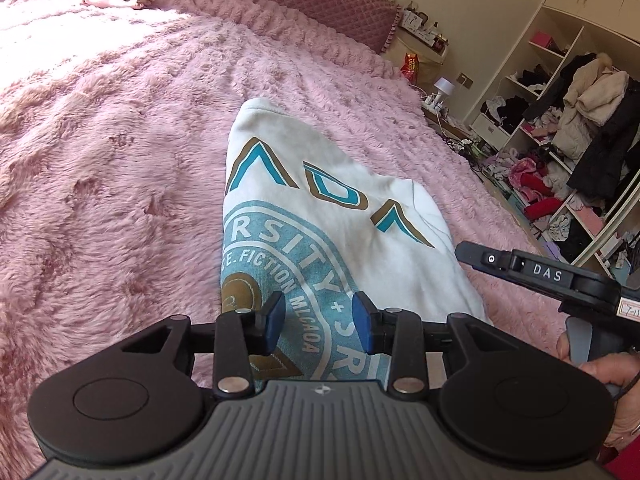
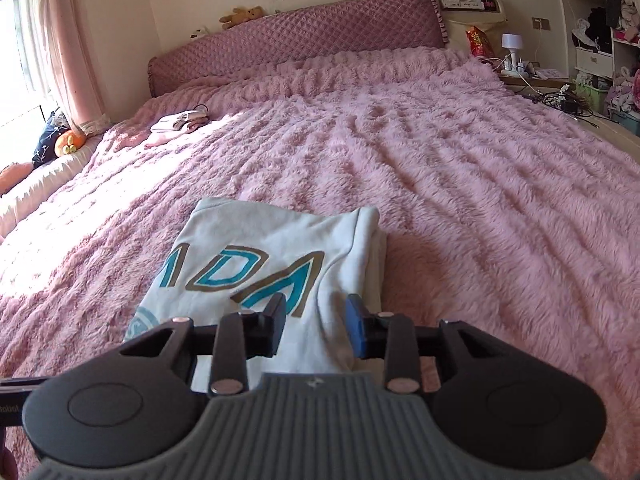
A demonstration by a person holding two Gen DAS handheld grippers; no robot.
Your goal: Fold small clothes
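A white sweatshirt (image 1: 340,216) with teal and brown letters and a round teal print lies folded on the pink fluffy bedspread (image 1: 120,160). It also shows in the right wrist view (image 2: 260,256). My left gripper (image 1: 319,322) is open just above the near end of the sweatshirt, over the round print, holding nothing. My right gripper (image 2: 316,322) is open above the sweatshirt's near right edge, holding nothing. The right gripper also shows in the left wrist view (image 1: 536,276), at the right beside the garment.
A small folded pile of pale clothes (image 2: 180,122) lies far back on the bed near the quilted headboard (image 2: 296,40). A nightstand with a lamp (image 2: 512,48) and an open, cluttered wardrobe (image 1: 560,128) stand to the right. Plush toys (image 2: 68,142) lie by the window.
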